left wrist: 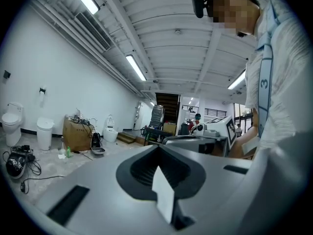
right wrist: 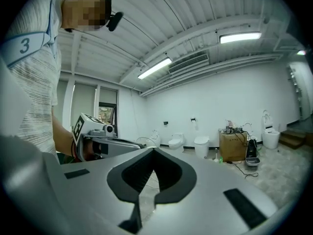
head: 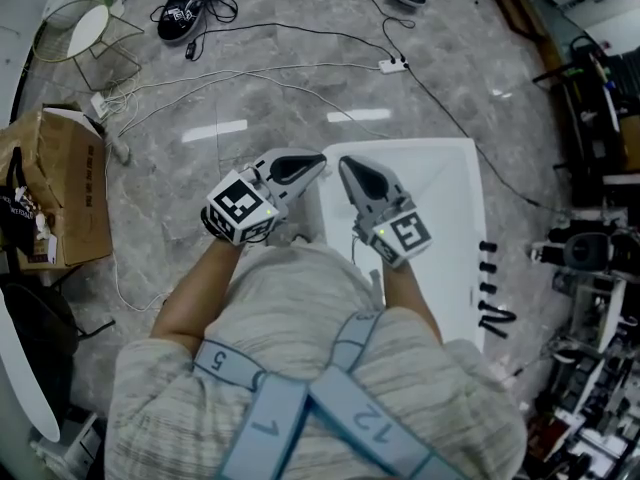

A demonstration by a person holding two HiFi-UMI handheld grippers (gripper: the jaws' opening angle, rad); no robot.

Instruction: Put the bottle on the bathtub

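I see both grippers held up close in front of the person's chest, pointing out level into the room. In the head view my left gripper (head: 318,160) and my right gripper (head: 345,164) hover side by side over the near end of the white bathtub (head: 450,198). Each has its jaws together and nothing between them. A small green bottle (left wrist: 68,152) stands far off on the floor beside a cardboard box (left wrist: 77,133), and the same bottle (right wrist: 220,158) shows in the right gripper view. Each gripper sees the other: the right gripper (left wrist: 215,131) and the left gripper (right wrist: 93,136).
A torn cardboard box (head: 60,188) lies on the floor at left. White cables and a power strip (head: 392,65) run across the grey floor beyond the tub. Several small black pieces (head: 487,268) lie on the tub's right rim. Equipment racks (head: 590,258) crowd the right side. Toilets (right wrist: 176,142) line the far wall.
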